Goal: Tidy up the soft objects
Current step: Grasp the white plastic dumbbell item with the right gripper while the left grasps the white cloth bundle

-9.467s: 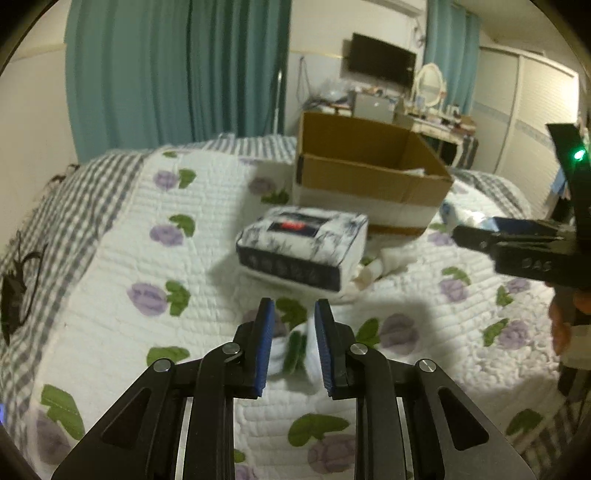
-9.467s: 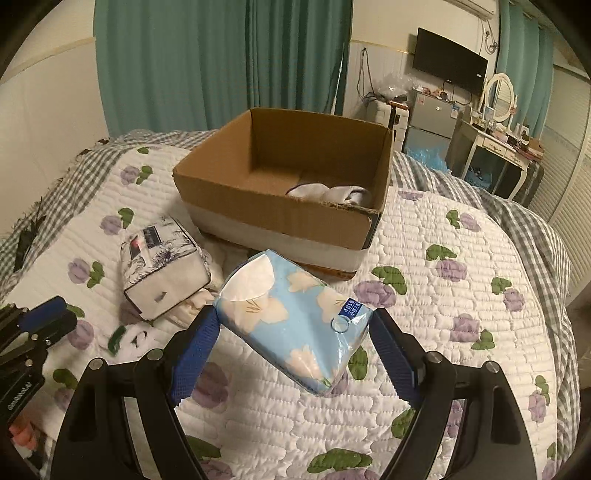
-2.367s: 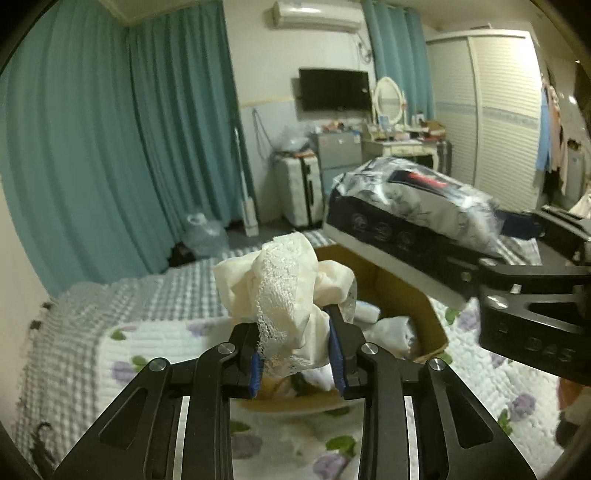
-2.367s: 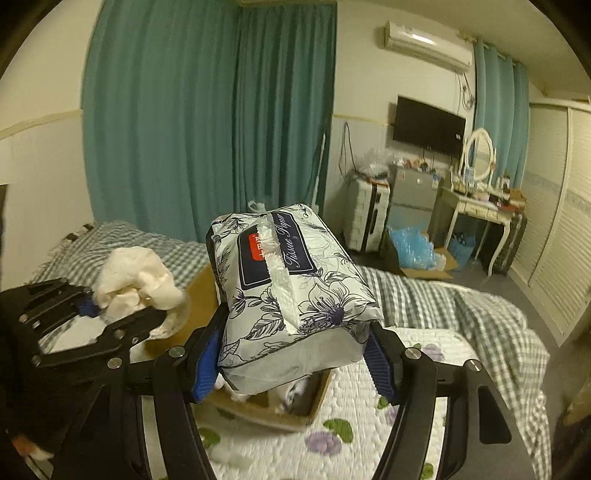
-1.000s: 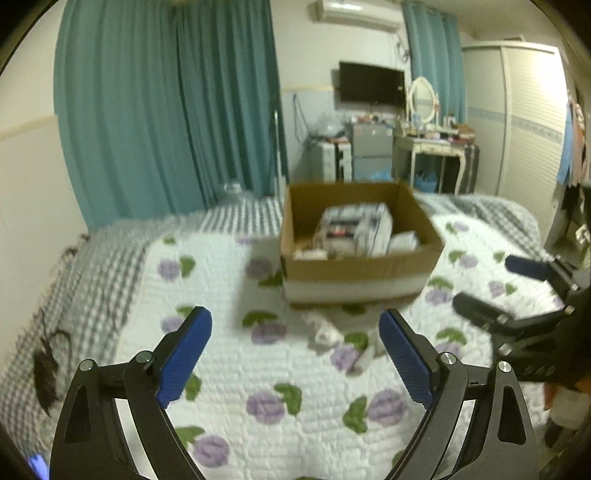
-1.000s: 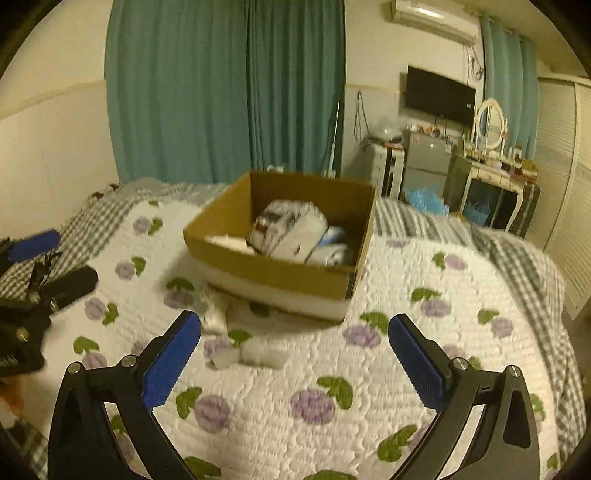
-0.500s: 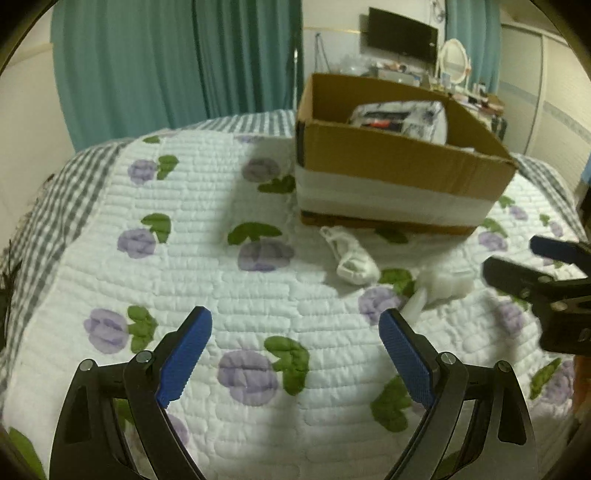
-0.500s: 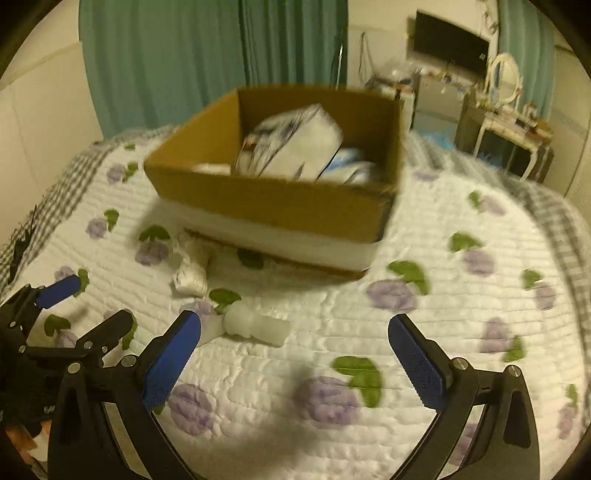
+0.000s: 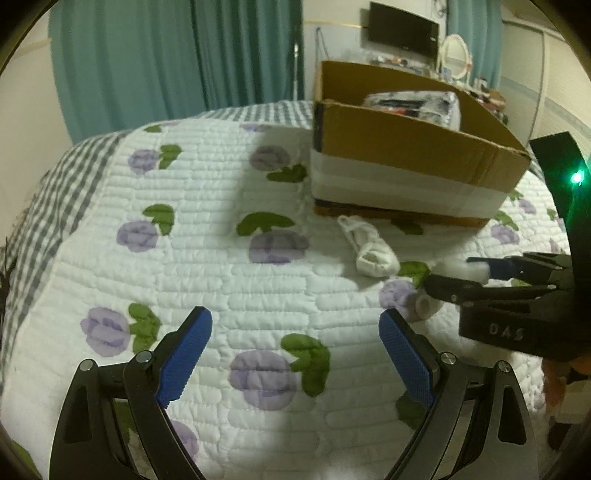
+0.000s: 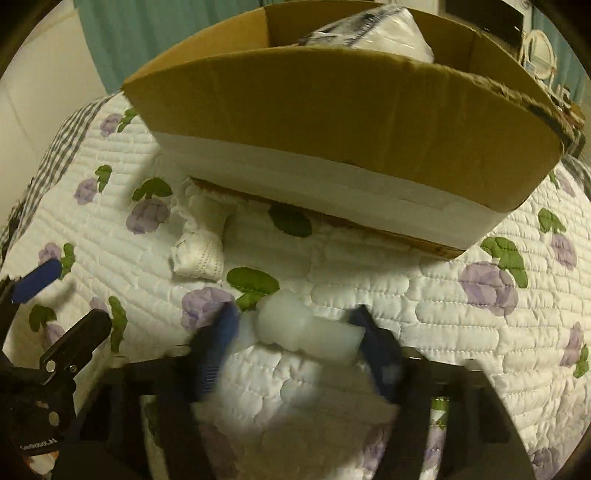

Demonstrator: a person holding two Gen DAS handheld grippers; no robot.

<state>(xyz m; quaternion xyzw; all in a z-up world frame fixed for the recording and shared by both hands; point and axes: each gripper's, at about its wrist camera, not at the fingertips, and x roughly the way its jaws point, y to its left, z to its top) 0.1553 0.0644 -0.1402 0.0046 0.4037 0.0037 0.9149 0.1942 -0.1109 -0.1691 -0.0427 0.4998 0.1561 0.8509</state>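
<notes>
White roll (image 10: 308, 332) lies crosswise between the right gripper (image 10: 299, 341) jaws, seemingly pinched though blurred; left gripper (image 9: 295, 354) jaws spread, empty.

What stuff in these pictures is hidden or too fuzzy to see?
- Right wrist view: right gripper is motion-blurred around the white roll; whether it is shut cannot be told.
- Both views: the cardboard box wall hides its contents, except the tissue pack top.
- Left wrist view: the right gripper covers part of the roll.
</notes>
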